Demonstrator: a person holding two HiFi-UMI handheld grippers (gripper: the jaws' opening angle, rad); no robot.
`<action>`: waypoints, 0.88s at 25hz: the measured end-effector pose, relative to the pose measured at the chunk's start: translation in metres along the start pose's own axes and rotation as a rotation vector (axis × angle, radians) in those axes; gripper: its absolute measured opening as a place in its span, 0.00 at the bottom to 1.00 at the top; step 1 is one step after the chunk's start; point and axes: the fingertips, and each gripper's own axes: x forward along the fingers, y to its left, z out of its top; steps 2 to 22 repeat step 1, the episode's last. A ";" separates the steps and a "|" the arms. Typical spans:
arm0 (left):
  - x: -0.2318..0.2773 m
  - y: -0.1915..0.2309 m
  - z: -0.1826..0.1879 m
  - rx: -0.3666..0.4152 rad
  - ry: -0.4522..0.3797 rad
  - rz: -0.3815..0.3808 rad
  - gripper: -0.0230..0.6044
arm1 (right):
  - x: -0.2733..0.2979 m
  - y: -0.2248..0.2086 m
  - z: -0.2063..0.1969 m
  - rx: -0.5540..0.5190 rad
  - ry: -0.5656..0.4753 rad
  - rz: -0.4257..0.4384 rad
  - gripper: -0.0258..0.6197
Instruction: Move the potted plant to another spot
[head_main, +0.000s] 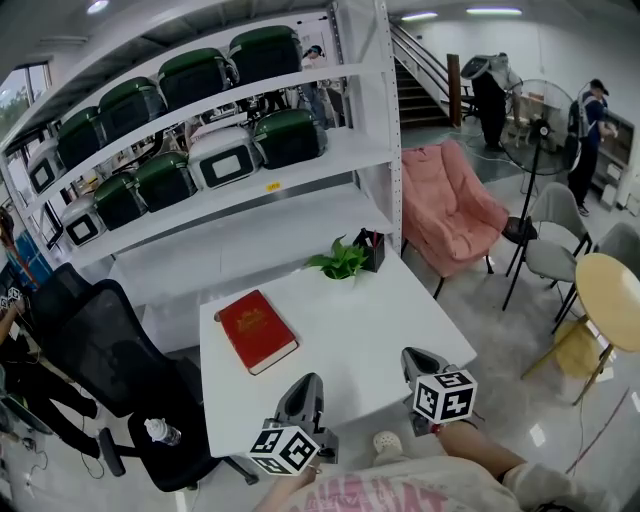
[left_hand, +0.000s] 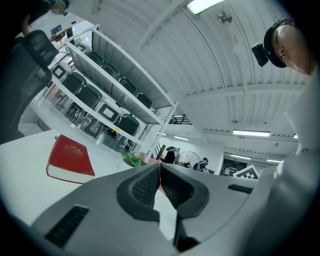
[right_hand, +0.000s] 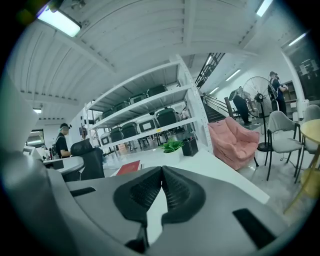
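A small potted plant (head_main: 339, 262) with green leaves in a white pot stands at the far side of the white table (head_main: 390, 320); it also shows in the left gripper view (left_hand: 132, 160) and the right gripper view (right_hand: 172, 147). My left gripper (head_main: 309, 385) hovers at the table's near edge, its jaws shut and empty (left_hand: 159, 166). To its right, my right gripper (head_main: 412, 360) is also at the near edge, jaws shut on nothing (right_hand: 162, 169). Both are well short of the plant.
A red book (head_main: 257, 330) lies on the table's left half. A black pen holder (head_main: 370, 249) stands beside the plant. White shelving (head_main: 230, 160) with green cases is behind. A black office chair (head_main: 110, 370) sits left, a pink armchair (head_main: 455, 205) right.
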 end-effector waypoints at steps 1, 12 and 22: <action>0.000 -0.001 -0.001 -0.001 0.002 -0.001 0.08 | -0.001 -0.001 -0.002 0.001 0.003 -0.001 0.06; 0.000 -0.001 -0.001 -0.001 0.002 -0.001 0.08 | -0.001 -0.001 -0.002 0.001 0.003 -0.001 0.06; 0.000 -0.001 -0.001 -0.001 0.002 -0.001 0.08 | -0.001 -0.001 -0.002 0.001 0.003 -0.001 0.06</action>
